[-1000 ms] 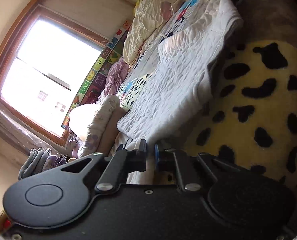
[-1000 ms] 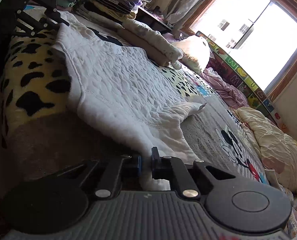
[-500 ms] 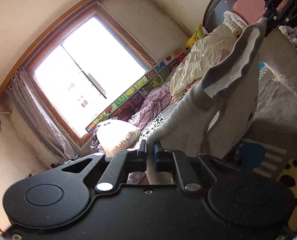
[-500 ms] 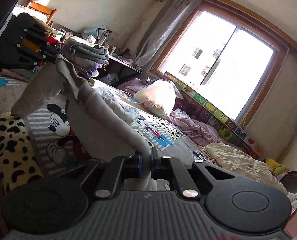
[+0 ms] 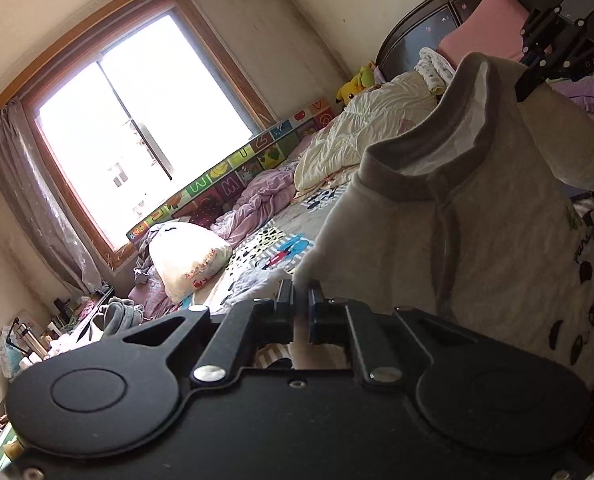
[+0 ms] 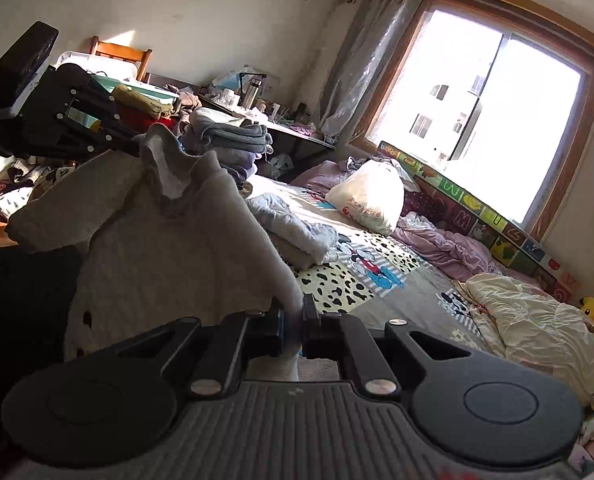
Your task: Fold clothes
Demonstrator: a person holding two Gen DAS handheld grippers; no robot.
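A light grey quilted sweatshirt (image 5: pixel 477 232) with a darker grey collar hangs in the air between both grippers, its panda print side showing. My left gripper (image 5: pixel 300 300) is shut on one shoulder of it. In the same view the right gripper (image 5: pixel 537 72) pinches the opposite shoulder at the upper right. In the right wrist view the sweatshirt (image 6: pixel 165 240) drapes down from my right gripper (image 6: pixel 293 312), which is shut on its shoulder edge, and the left gripper (image 6: pixel 129 146) holds the far shoulder.
Below lies a bed (image 6: pixel 377 280) with a cartoon-print sheet, a white stuffed bag (image 6: pixel 367 196), a cream quilt (image 6: pixel 537 320), pink bedding (image 6: pixel 445 240) and folded clothes (image 6: pixel 297 232). A cluttered desk (image 6: pixel 257 112) and chair (image 6: pixel 117 54) stand behind. A bright window (image 6: pixel 477 108) is opposite.
Both grippers have lifted the sweatshirt off the bed and now hold it up by its shoulders, spread open and hanging; a second ago it lay flat on the spotted blanket.
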